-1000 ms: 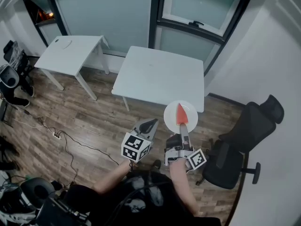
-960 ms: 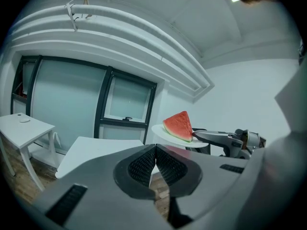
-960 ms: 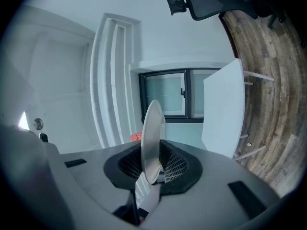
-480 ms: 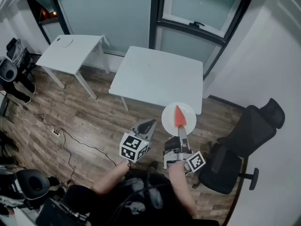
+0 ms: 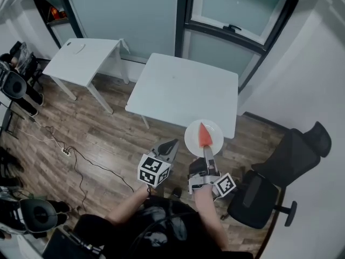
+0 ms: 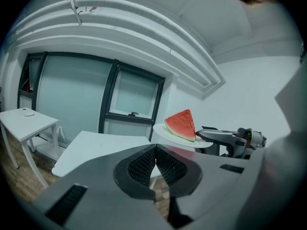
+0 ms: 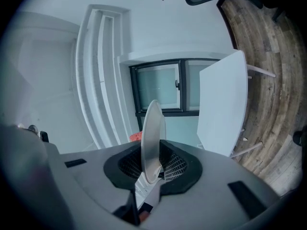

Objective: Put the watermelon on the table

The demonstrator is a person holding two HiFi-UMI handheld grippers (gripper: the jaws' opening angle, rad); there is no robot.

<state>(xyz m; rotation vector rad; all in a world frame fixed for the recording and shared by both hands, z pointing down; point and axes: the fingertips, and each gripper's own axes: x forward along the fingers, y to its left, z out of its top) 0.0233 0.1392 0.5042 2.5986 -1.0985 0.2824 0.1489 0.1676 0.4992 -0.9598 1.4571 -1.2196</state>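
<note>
Clamping the near rim of the white plate (image 5: 190, 139), the right gripper (image 5: 206, 151) holds up the watermelon wedge (image 5: 205, 135) lying on it, tip pointing away toward the window. The white table (image 5: 178, 88) lies straight ahead, and the plate overlaps its near right corner in the head view. The left gripper (image 5: 171, 143), jaws together and empty, hangs just left.

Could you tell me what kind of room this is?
Probably an office or lab workroom. A white rectangular table and a smaller white desk stand on wood-pattern flooring, a black swivel office chair sits at the right, and frosted glass windows in dark frames fill the far wall.
</note>
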